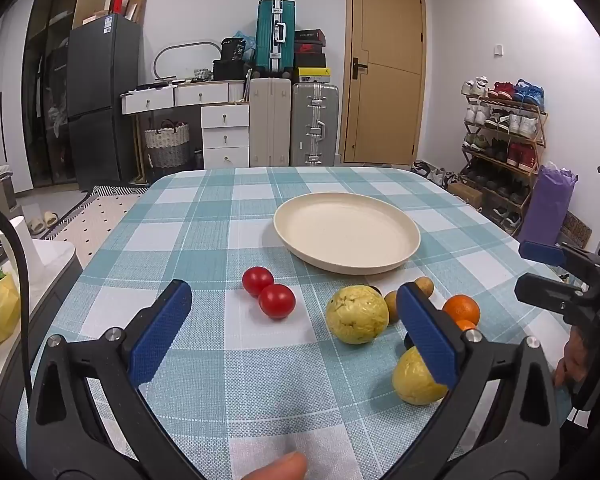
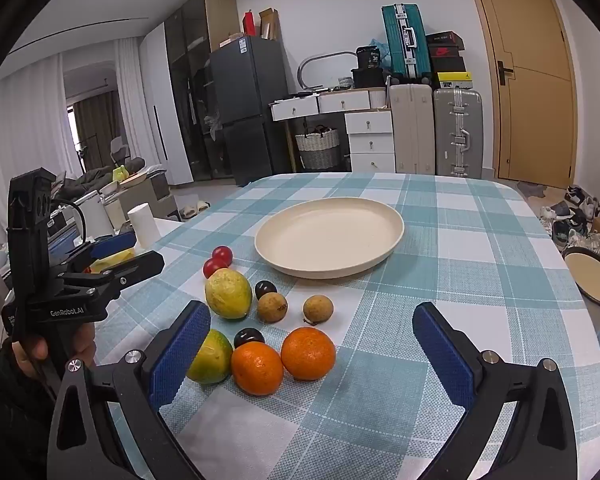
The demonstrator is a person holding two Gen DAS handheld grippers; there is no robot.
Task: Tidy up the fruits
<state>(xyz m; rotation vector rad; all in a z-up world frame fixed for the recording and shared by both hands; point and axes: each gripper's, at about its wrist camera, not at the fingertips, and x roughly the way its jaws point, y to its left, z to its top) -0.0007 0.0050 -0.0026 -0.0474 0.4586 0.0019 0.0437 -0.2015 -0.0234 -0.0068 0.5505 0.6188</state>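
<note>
A cream plate [image 1: 404,256] [image 2: 392,240] lies empty on the checked tablecloth. In front of it lie two red tomatoes [image 1: 269,293] [image 2: 219,261], two yellow-green guavas [image 1: 357,314] [image 2: 228,293], two oranges [image 2: 284,360] [image 1: 462,309], two brown longans [image 2: 292,306] and two dark plums [image 2: 256,312]. My left gripper [image 1: 294,324] is open and empty above the cloth, near the tomatoes. My right gripper [image 2: 312,344] is open and empty, its fingers on either side of the oranges, above them.
The other gripper shows at each view's edge: the right one [image 1: 556,276], the left one [image 2: 100,264]. The table's left edge borders a white appliance [image 1: 40,256]. A second cream dish [image 2: 592,280] sits off the table's right side. Suitcases, drawers and a door stand behind.
</note>
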